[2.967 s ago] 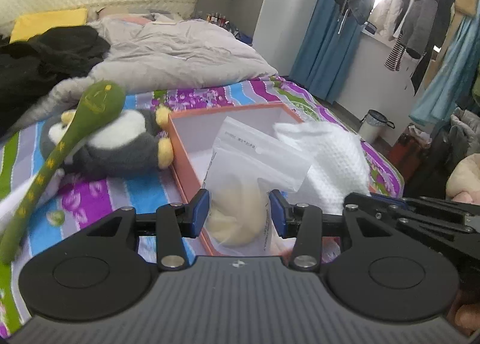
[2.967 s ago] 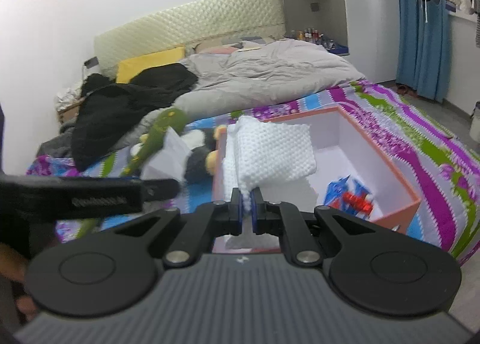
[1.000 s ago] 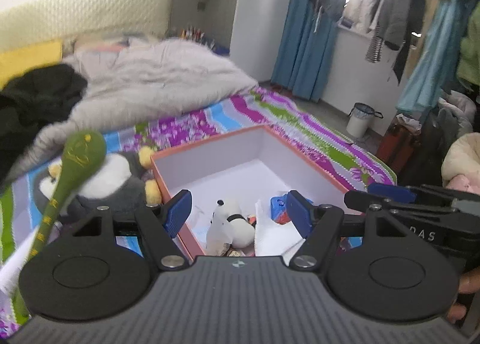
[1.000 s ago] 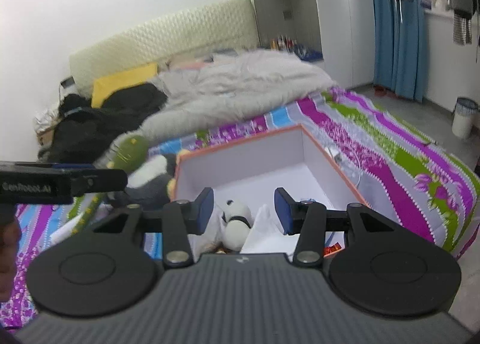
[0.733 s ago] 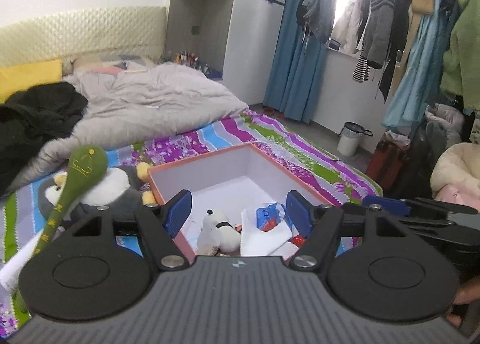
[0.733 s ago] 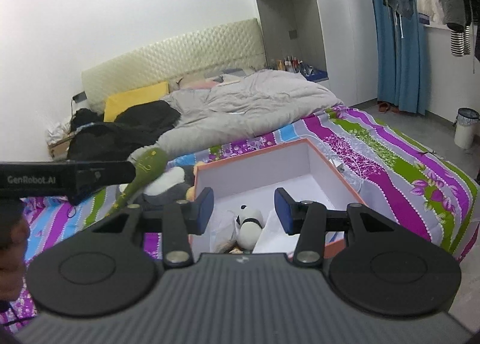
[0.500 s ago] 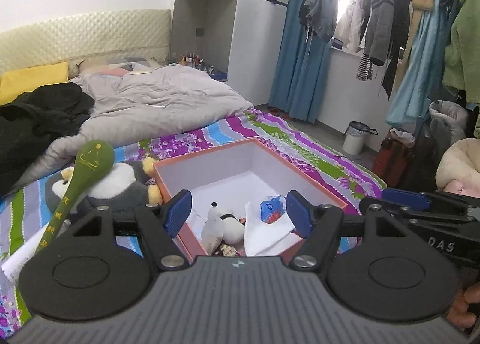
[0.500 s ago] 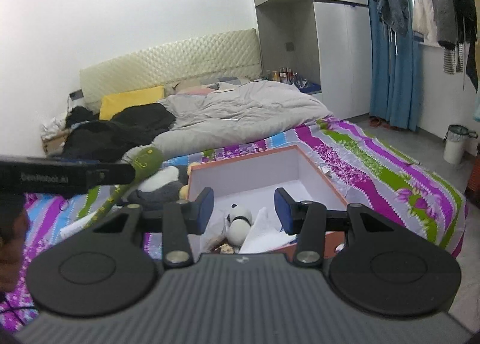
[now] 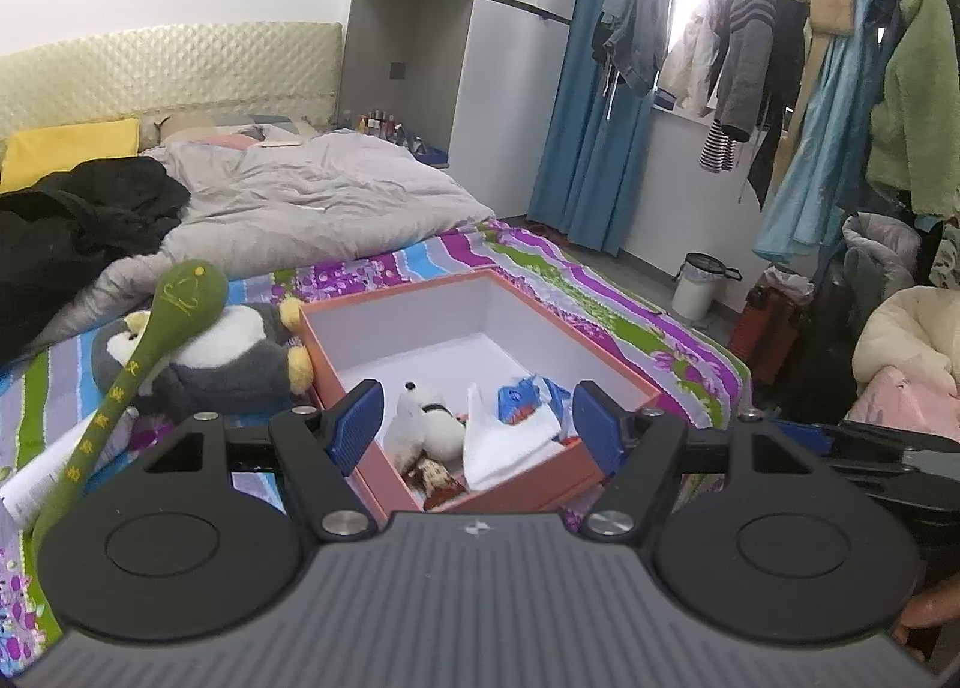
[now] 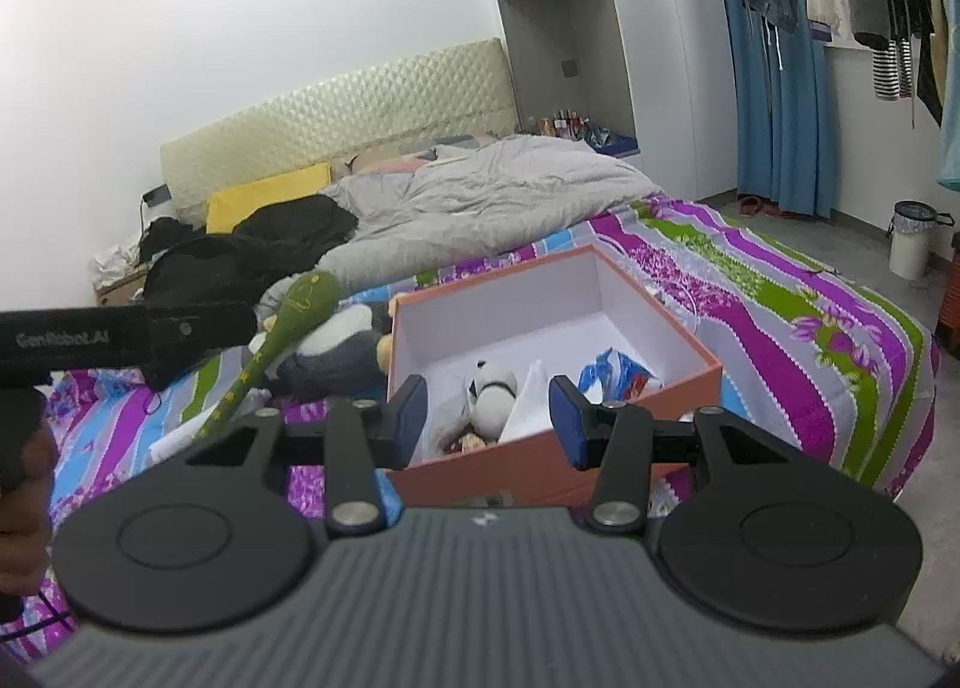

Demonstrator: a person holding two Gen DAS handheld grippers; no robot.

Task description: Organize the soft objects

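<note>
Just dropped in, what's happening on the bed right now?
A person holds both grippers above the bed, empty. The left gripper and right gripper are open, facing the orange box. Inside lie a small white plush and a white cloth. The penguin plush and green plush stick remain outside.

Box's (image 9: 456, 328) far half clear

Left gripper (image 9: 473, 427) and right gripper (image 10: 487, 416), black hinged linkages, blue pads, silver screws, ribbed grey body, white lettering
</note>
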